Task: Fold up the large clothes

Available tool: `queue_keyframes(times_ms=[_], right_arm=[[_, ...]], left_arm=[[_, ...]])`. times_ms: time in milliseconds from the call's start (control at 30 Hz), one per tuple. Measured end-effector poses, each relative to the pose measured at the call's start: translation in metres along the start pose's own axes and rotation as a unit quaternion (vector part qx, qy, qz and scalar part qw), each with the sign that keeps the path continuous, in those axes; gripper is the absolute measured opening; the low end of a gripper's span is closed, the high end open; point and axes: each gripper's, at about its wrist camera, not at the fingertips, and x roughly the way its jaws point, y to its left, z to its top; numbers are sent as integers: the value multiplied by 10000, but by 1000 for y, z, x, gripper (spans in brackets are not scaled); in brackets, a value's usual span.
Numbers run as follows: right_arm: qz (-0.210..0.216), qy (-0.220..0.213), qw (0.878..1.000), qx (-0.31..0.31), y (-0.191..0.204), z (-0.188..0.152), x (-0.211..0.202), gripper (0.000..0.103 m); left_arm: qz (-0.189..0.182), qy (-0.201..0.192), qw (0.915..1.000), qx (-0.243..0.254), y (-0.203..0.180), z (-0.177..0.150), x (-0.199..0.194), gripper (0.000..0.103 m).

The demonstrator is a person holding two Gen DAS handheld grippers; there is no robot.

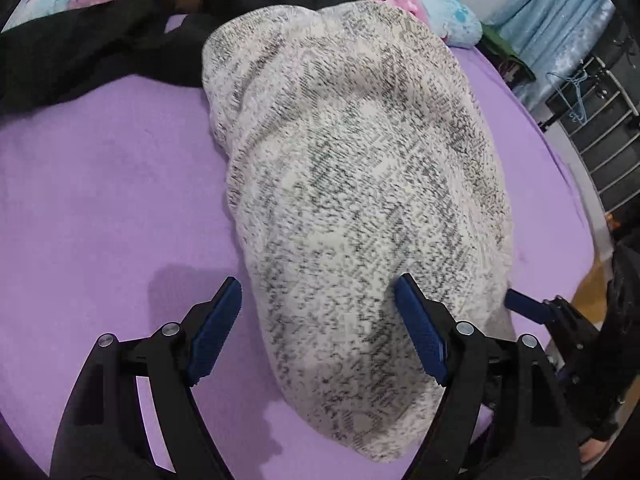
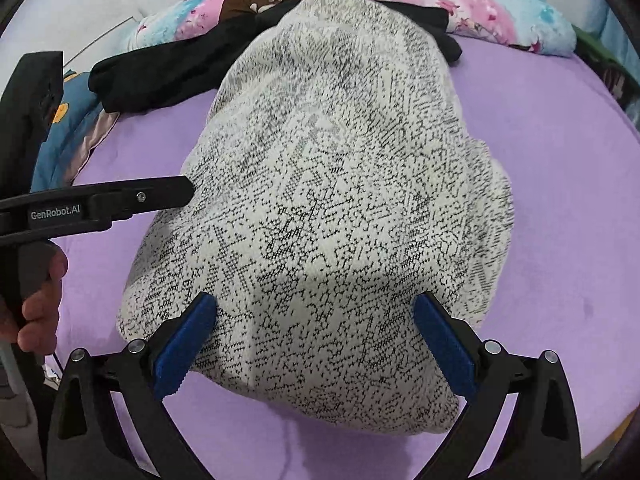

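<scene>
No containers in either view. Speckled white-and-black knit sweater (image 1: 352, 184) folded into a long, thick bundle, lying on the purple bed sheet (image 1: 100, 200) and stretching from 6 o'clock toward 12 o'clock in both views; coarse, woolly surface, rounded edges. Left gripper (image 1: 318, 328) with fingers spread wide over the near end of the bundle, left blue ribbed pad (image 1: 216, 336) above the bare sheet, right pad (image 1: 420, 328) above the knit, pinching nothing (contact with the cloth not clear). Right gripper (image 2: 316, 344) also spread wide, both blue pads (image 2: 184, 344) over the near edge of the sweater, holding nothing. Black clothes (image 2: 168, 76) heaped at 11 o'clock, partly under the far end of the sweater. Pink-and-blue flowered quilt (image 2: 460, 4) at 12 o'clock, soft and crumpled. Blue curtain (image 1: 560, 12) and metal rack (image 1: 600, 120) at 2 o'clock in the left view.
</scene>
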Motion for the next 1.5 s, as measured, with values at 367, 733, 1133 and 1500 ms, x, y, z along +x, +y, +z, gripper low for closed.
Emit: queue_keyframes(times_ms=[367,733,1133,1500], right_arm=[[323,321,9989,-131,-16,18,18,98],[323,-84,9990,-281,-36,36,-35,98],[345,-163,9982,471,-82,36,-16,98],[521,-170,9956,760,-129,47,-5,98]], left_arm=[[-535,239,9975,-401,14,-3,22,83],[-320,207,9988,-291,13,-3,2,82],[-666,291,9959,-531,20,-2,19,89],[-1257,587,9865,-873,50,12,22,88]])
